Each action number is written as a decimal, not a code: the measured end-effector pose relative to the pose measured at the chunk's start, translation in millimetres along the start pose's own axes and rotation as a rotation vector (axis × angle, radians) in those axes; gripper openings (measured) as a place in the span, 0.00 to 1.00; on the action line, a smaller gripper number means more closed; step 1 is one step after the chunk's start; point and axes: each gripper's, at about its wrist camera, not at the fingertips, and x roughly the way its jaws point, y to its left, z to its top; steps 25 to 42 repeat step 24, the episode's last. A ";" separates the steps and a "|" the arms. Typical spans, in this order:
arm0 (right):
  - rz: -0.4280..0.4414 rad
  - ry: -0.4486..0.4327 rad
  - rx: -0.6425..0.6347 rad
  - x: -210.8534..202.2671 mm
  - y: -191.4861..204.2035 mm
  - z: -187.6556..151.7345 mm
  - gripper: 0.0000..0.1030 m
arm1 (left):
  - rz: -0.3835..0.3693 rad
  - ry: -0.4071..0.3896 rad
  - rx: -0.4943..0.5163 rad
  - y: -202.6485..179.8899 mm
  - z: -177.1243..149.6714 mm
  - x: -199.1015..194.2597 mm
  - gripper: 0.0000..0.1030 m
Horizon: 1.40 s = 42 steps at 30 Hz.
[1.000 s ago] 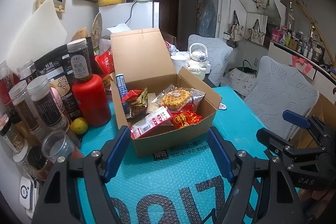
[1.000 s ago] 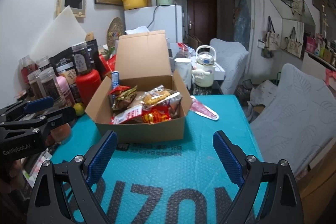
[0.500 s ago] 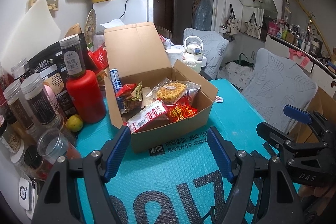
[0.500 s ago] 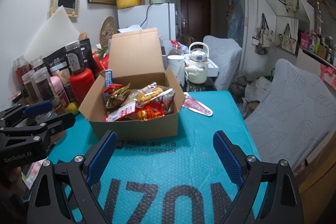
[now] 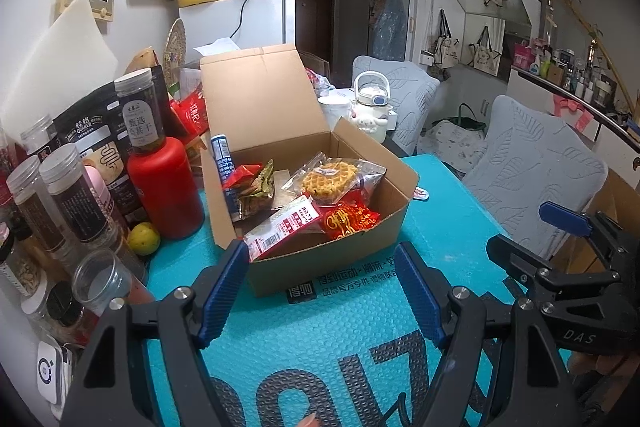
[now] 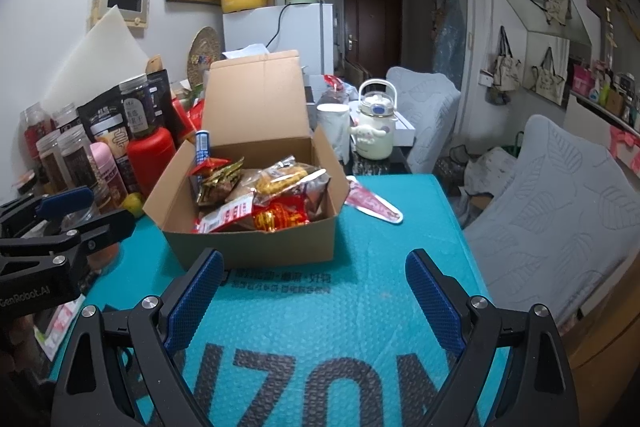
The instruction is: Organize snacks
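An open cardboard box (image 5: pixel 372 243) (image 6: pixel 256 247) stands on the teal bubble mat (image 5: pixel 320 339), lid flap up. It holds snack packets: a waffle packet (image 5: pixel 332 179), a red packet (image 5: pixel 348 221), a white and red packet (image 5: pixel 280 231) and a blue tube (image 5: pixel 222 163). One red and white packet (image 6: pixel 374 205) lies on the mat right of the box. My left gripper (image 5: pixel 320 287) is open and empty just in front of the box. My right gripper (image 6: pixel 314 295) is open and empty, a little in front of the box.
Jars (image 5: pixel 68 195), a red bottle (image 5: pixel 164 187), black pouches (image 5: pixel 92 135) and a lime (image 5: pixel 144 239) crowd the left side by the wall. A white kettle (image 6: pixel 374 131) and mug (image 6: pixel 334 131) stand behind the box. Grey chairs (image 6: pixel 560 211) stand to the right.
Both grippers have moved slightly nearer the box and stay open. The box and snacks have not moved.
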 end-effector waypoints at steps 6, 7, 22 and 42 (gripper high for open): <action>-0.007 0.006 -0.002 2.6 -1.4 1.4 0.91 | 0.009 0.008 -0.003 -0.1 0.5 3.5 0.73; -0.008 0.006 -0.002 2.4 -1.4 0.8 0.91 | 0.008 0.010 -0.001 0.1 0.6 4.1 0.73; -0.017 0.029 -0.007 9.2 2.2 -0.7 0.91 | -0.006 0.036 0.010 0.7 -3.9 11.8 0.73; -0.015 0.031 -0.007 10.6 2.8 -1.0 0.91 | -0.012 0.036 0.008 1.4 -3.6 12.6 0.73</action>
